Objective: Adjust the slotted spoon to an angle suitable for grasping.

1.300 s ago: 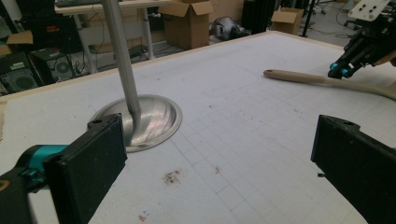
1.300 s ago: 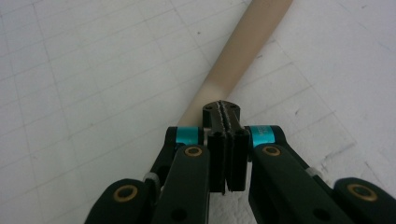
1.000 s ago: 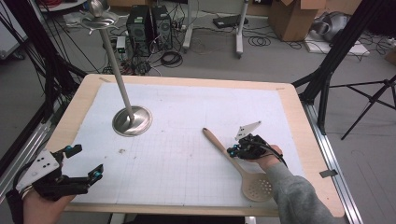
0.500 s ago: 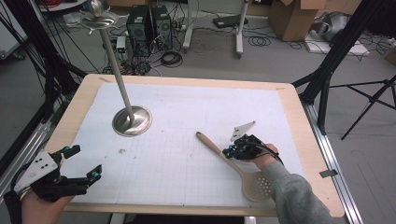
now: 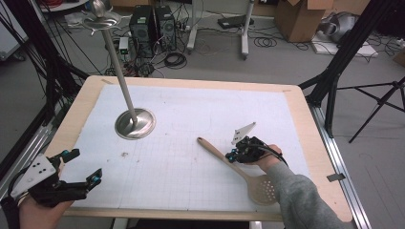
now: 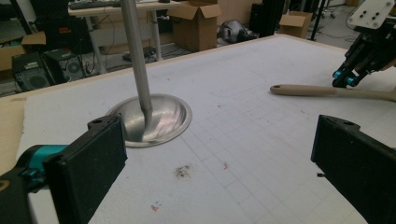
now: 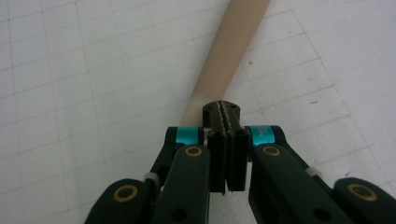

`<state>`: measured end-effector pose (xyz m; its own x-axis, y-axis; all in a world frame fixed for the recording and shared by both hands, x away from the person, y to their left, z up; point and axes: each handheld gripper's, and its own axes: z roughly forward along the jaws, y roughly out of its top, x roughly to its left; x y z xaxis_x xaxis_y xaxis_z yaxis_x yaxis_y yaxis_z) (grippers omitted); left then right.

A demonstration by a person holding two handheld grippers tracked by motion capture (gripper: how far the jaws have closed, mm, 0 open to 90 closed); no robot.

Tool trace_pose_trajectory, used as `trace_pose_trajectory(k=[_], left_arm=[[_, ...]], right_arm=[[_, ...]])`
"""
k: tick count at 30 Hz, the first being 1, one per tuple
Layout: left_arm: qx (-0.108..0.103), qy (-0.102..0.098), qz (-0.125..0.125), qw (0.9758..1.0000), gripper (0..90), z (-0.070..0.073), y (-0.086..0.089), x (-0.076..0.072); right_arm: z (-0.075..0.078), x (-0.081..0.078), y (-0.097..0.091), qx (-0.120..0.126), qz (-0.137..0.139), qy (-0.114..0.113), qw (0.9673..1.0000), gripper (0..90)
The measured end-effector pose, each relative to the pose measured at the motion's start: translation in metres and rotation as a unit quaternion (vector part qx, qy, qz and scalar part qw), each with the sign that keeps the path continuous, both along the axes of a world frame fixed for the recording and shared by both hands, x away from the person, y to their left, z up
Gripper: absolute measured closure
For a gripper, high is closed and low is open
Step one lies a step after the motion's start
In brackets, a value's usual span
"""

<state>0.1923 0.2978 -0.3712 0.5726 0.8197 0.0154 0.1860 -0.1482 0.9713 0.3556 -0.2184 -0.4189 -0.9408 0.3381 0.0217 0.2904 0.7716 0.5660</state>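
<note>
- The wooden slotted spoon (image 5: 241, 168) is seen lying flat on the white mat of the desk (image 5: 191, 119), lower right of the high view, its handle pointed toward the upper left.
- The right gripper (image 5: 235, 155) is set down over the spoon's handle; in the right gripper view its jaws are pressed together, tips resting on the handle (image 7: 224, 60), nothing pinched between them.
- The left gripper (image 5: 81, 167) is held at the lower left of the high view, jaws spread wide and empty.
- A metal stand (image 5: 135, 123), with a round base and a tall pole, is seen at the upper left of the mat, well apart from the spoon.
</note>
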Motion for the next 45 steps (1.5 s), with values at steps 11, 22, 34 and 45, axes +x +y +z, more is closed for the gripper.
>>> trace_pose_trajectory(k=[11, 22, 34, 45], left_arm=[[-0.001, 0.001, 0.001, 1.0, 3.7, 0.0, 0.001, 0.0], [0.001, 0.002, -0.002, 1.0, 3.7, 0.0, -0.002, 0.001], [-0.001, -0.001, 0.001, 1.0, 3.7, 0.002, 0.001, -0.001], [0.002, -0.002, -0.005, 1.0, 3.7, 0.002, -0.002, 0.003]], right_arm=[[0.0, 0.001, 0.014, -0.003, 0.025, -0.001, 0.9997, 89.9], [0.0, -0.003, 0.027, -0.007, 0.05, 0.016, 0.9986, 89.9], [-0.002, -0.006, 0.036, -0.016, 0.066, 0.017, 0.9975, 89.9], [0.01, -0.012, 0.024, 0.006, 0.026, 0.013, 0.9996, 79.0]])
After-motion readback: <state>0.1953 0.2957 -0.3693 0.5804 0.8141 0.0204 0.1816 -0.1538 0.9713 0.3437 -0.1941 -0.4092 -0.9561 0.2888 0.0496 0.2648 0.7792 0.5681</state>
